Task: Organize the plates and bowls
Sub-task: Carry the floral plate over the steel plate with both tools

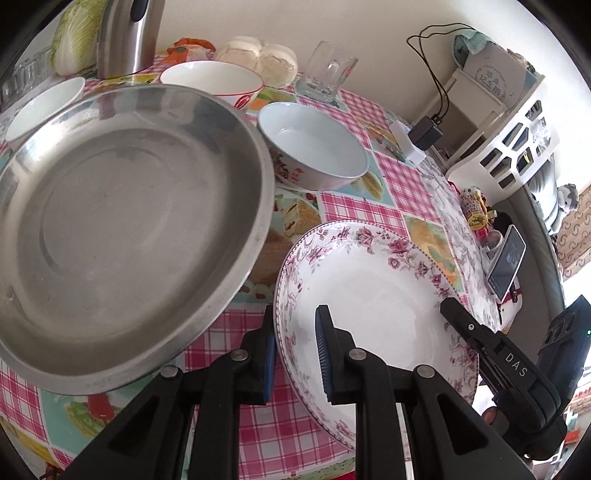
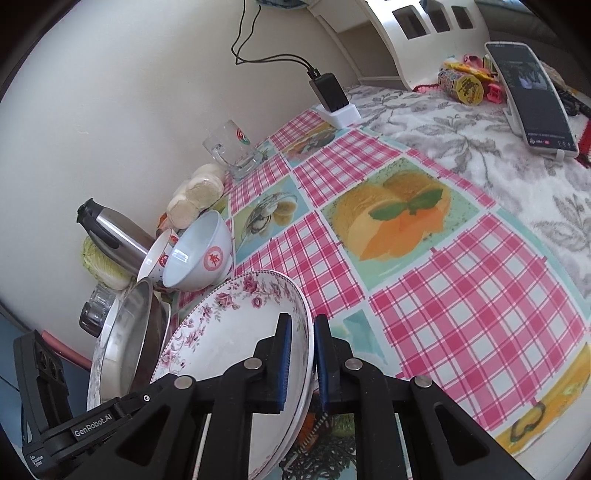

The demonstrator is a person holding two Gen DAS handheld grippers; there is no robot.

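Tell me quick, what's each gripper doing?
Left gripper: shut on the white floral-rimmed ceramic plate.
Right gripper: shut on the same plate's other edge.

Left wrist view: steel kettle (image 1: pixel 127 37) at upper left against the wall, a head of napa cabbage (image 1: pixel 75 35) just left of it. Pale round buns (image 1: pixel 258 55) at top centre, near the wall. Clear glass mug (image 1: pixel 328 70) right of the buns. Black charger (image 1: pixel 424 133) with its cable (image 1: pixel 439 81) running up the wall, upper right, seated on a white block (image 1: pixel 404 142). White cut-out shelf (image 1: pixel 517 136) at far right. Phone (image 1: pixel 506 262) propped at right edge, screen lit; yellow snack packet (image 1: pixel 474 210) above it. Pink checked tablecloth (image 1: pixel 354 206) with food prints covers the table; grey floral cloth (image 2: pixel 461 147) beyond it, upper right of right wrist view.
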